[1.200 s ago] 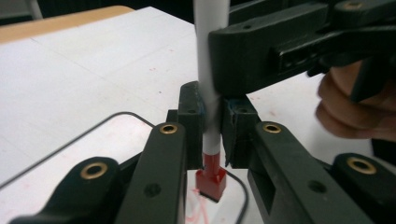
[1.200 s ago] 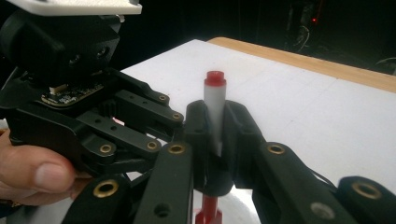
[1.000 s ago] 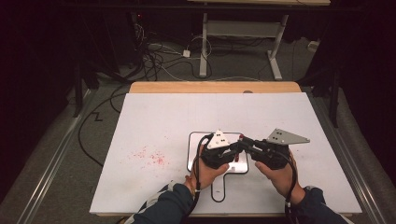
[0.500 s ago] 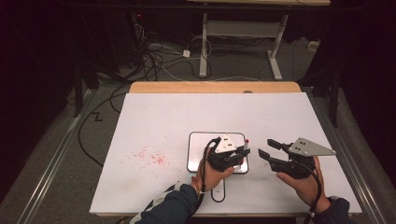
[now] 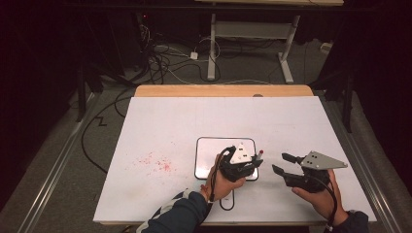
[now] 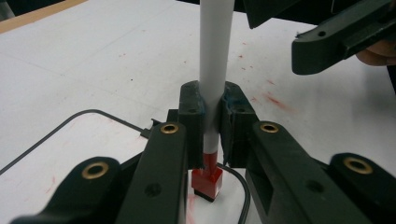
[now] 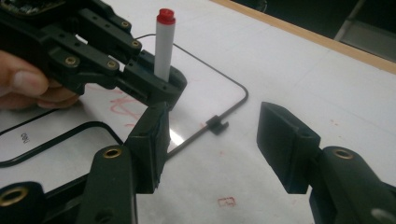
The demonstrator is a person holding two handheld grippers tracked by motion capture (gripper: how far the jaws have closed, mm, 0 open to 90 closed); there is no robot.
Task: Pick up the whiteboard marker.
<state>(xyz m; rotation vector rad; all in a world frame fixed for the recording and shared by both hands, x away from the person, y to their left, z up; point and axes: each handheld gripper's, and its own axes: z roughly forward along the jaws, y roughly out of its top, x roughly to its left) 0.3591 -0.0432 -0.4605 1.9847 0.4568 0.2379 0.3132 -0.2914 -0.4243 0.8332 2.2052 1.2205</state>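
A: Moved since one second ago: right gripper (image 5: pixel 281 163), then close against the left gripper (image 5: pixel 248 164) over the small whiteboard (image 5: pixel 206 145), now drawn off to the right with bare table (image 5: pixel 160 121) between the two. Left gripper unchanged in place, at the board's right edge.

B: State of each, left to right?

A: Left gripper: jaws closed on a marker (image 6: pixel 215 60), white barrel upright, red tip (image 6: pixel 207 181) down at or just above the board; contact not resolvable. Red end (image 7: pixel 165 16) uppermost in the right gripper view. Right gripper: jaws spread wide, nothing between them, aimed toward the marker.

B: Handling of the marker?

A: Judged light, rigid, smooth plastic; likely to slip or pivot under a loose pinch. Best hold low on the barrel, near the tip, as at present, for control of the stroke. Free upper barrel above the jaws open to a second grasp.

B: Edges and room?

A: Left of the board: red ink specks (image 5: pixel 156 162) on open white surface, wide margin. Board frame (image 7: pixel 219 122): thin dark wire with a small clip, a slight lip for the tip to catch on. Right of the board: clear surface up to the right gripper. Near edge of the table close under both hands; wooden far edge (image 5: pixel 223 91) well apart.
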